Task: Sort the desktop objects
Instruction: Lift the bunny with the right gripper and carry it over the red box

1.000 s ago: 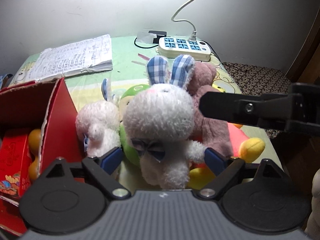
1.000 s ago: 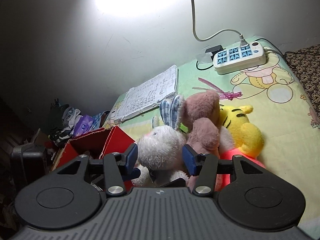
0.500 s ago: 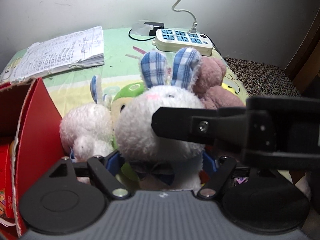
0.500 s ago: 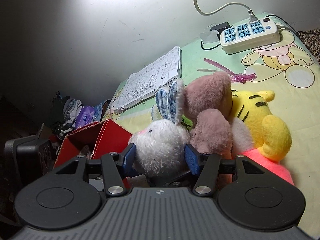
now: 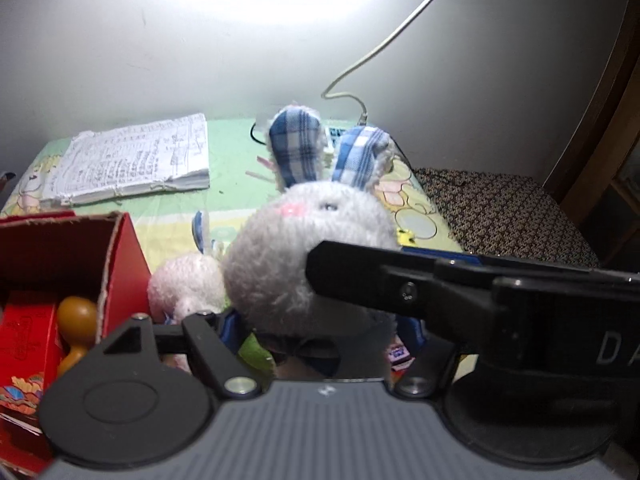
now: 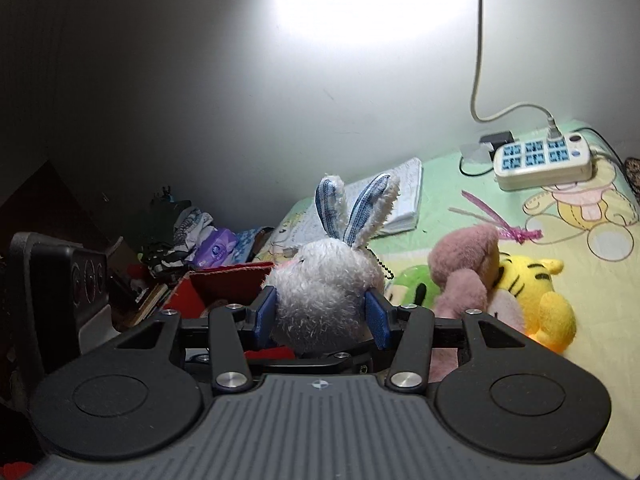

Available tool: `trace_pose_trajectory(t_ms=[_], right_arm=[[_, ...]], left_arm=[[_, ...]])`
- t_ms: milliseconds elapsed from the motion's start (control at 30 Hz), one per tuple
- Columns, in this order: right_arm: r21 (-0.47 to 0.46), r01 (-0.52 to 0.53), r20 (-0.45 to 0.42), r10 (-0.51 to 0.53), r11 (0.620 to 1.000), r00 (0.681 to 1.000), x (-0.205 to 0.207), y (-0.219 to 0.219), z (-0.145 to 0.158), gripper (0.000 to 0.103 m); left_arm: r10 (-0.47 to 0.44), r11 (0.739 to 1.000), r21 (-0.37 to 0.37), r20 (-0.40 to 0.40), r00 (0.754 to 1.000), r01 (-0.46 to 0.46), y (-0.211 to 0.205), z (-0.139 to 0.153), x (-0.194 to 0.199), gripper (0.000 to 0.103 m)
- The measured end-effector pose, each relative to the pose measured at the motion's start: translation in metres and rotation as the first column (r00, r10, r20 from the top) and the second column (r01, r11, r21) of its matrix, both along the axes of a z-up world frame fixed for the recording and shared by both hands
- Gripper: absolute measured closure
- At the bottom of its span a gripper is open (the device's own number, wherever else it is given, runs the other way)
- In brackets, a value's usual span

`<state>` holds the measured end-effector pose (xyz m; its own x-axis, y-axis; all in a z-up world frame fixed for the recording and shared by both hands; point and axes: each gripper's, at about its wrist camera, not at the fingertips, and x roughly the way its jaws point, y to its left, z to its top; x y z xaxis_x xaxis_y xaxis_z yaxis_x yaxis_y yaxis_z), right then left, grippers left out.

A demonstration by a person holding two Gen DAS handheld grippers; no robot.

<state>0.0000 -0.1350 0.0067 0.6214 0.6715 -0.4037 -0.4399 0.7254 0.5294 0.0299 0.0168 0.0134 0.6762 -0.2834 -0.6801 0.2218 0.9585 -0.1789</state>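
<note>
A white plush rabbit [image 5: 308, 248] with blue plaid ears hangs between both grippers, raised above the toy pile. My left gripper [image 5: 320, 328] is shut on its body, blue pads at either side under the head. My right gripper [image 6: 322, 314] is shut on the rabbit's [image 6: 324, 292] head, pads pressed into the fur. One of the right gripper's fingers [image 5: 360, 276] crosses the left wrist view in front of the rabbit's face. The rabbit's lower body is hidden in both views.
An open red box [image 5: 120, 248] holding an orange object [image 5: 76, 312] stands at the left. A pink bear [image 6: 464, 268], a yellow tiger [image 6: 532, 292], a green plush [image 6: 412, 284] and a small pale plush [image 5: 188, 284] lie on the green cloth. Behind them are a notebook [image 5: 132, 164] and a power strip [image 6: 540, 156].
The right gripper came in from the right and closed over the rabbit's head. The left gripper's fingers narrowed on its body. The rabbit has risen off the pile with both grippers.
</note>
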Motion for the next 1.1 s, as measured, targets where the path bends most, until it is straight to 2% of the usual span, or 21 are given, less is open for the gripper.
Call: trace_pose_trajectory(t_ms=[100, 233, 400, 567, 767, 933, 1100], right_arm=[[0.056, -0.038, 0.048, 0.035, 0.998, 0.998, -0.003, 0.007, 0.011, 0.052], [0.141, -0.093, 0.063, 0.085, 0.986, 0.994, -0.001, 0.027, 0.019, 0.052], [0.184, -0.148, 0.062, 0.139, 0.972, 0.988, 0.009, 0.071, 0.023, 0.052], [0.221, -0.178, -0.013, 0.185, 0.959, 0.983, 0.021, 0.135, 0.005, 0.052], [0.188, -0.205, -0.043, 0.217, 0.961, 0.975, 0.026, 0.206, -0.014, 0.052], [0.184, -0.207, -0.115, 0.231, 0.961, 0.966, 0.032, 0.248, -0.031, 0.052], [0.188, -0.19, -0.2, 0.227, 0.964, 0.953, 0.04, 0.273, -0.05, 0.052]], left_arm=[[0.034, 0.999, 0.003, 0.067, 0.997, -0.034, 0.012, 0.021, -0.017, 0.032], [0.091, 0.995, 0.021, 0.144, 0.985, -0.095, 0.036, 0.043, -0.038, 0.032], [0.144, 0.985, 0.068, 0.211, 0.967, -0.161, 0.07, 0.056, -0.052, 0.032], [0.208, 0.97, 0.092, 0.175, 0.962, -0.227, 0.128, 0.048, -0.055, 0.032], [0.267, 0.949, 0.14, 0.128, 0.955, -0.283, 0.194, 0.025, -0.054, 0.032], [0.29, 0.938, 0.178, 0.064, 0.955, -0.297, 0.24, 0.003, -0.04, 0.032], [0.293, 0.93, 0.231, 0.0, 0.956, -0.285, 0.266, -0.019, -0.03, 0.032]])
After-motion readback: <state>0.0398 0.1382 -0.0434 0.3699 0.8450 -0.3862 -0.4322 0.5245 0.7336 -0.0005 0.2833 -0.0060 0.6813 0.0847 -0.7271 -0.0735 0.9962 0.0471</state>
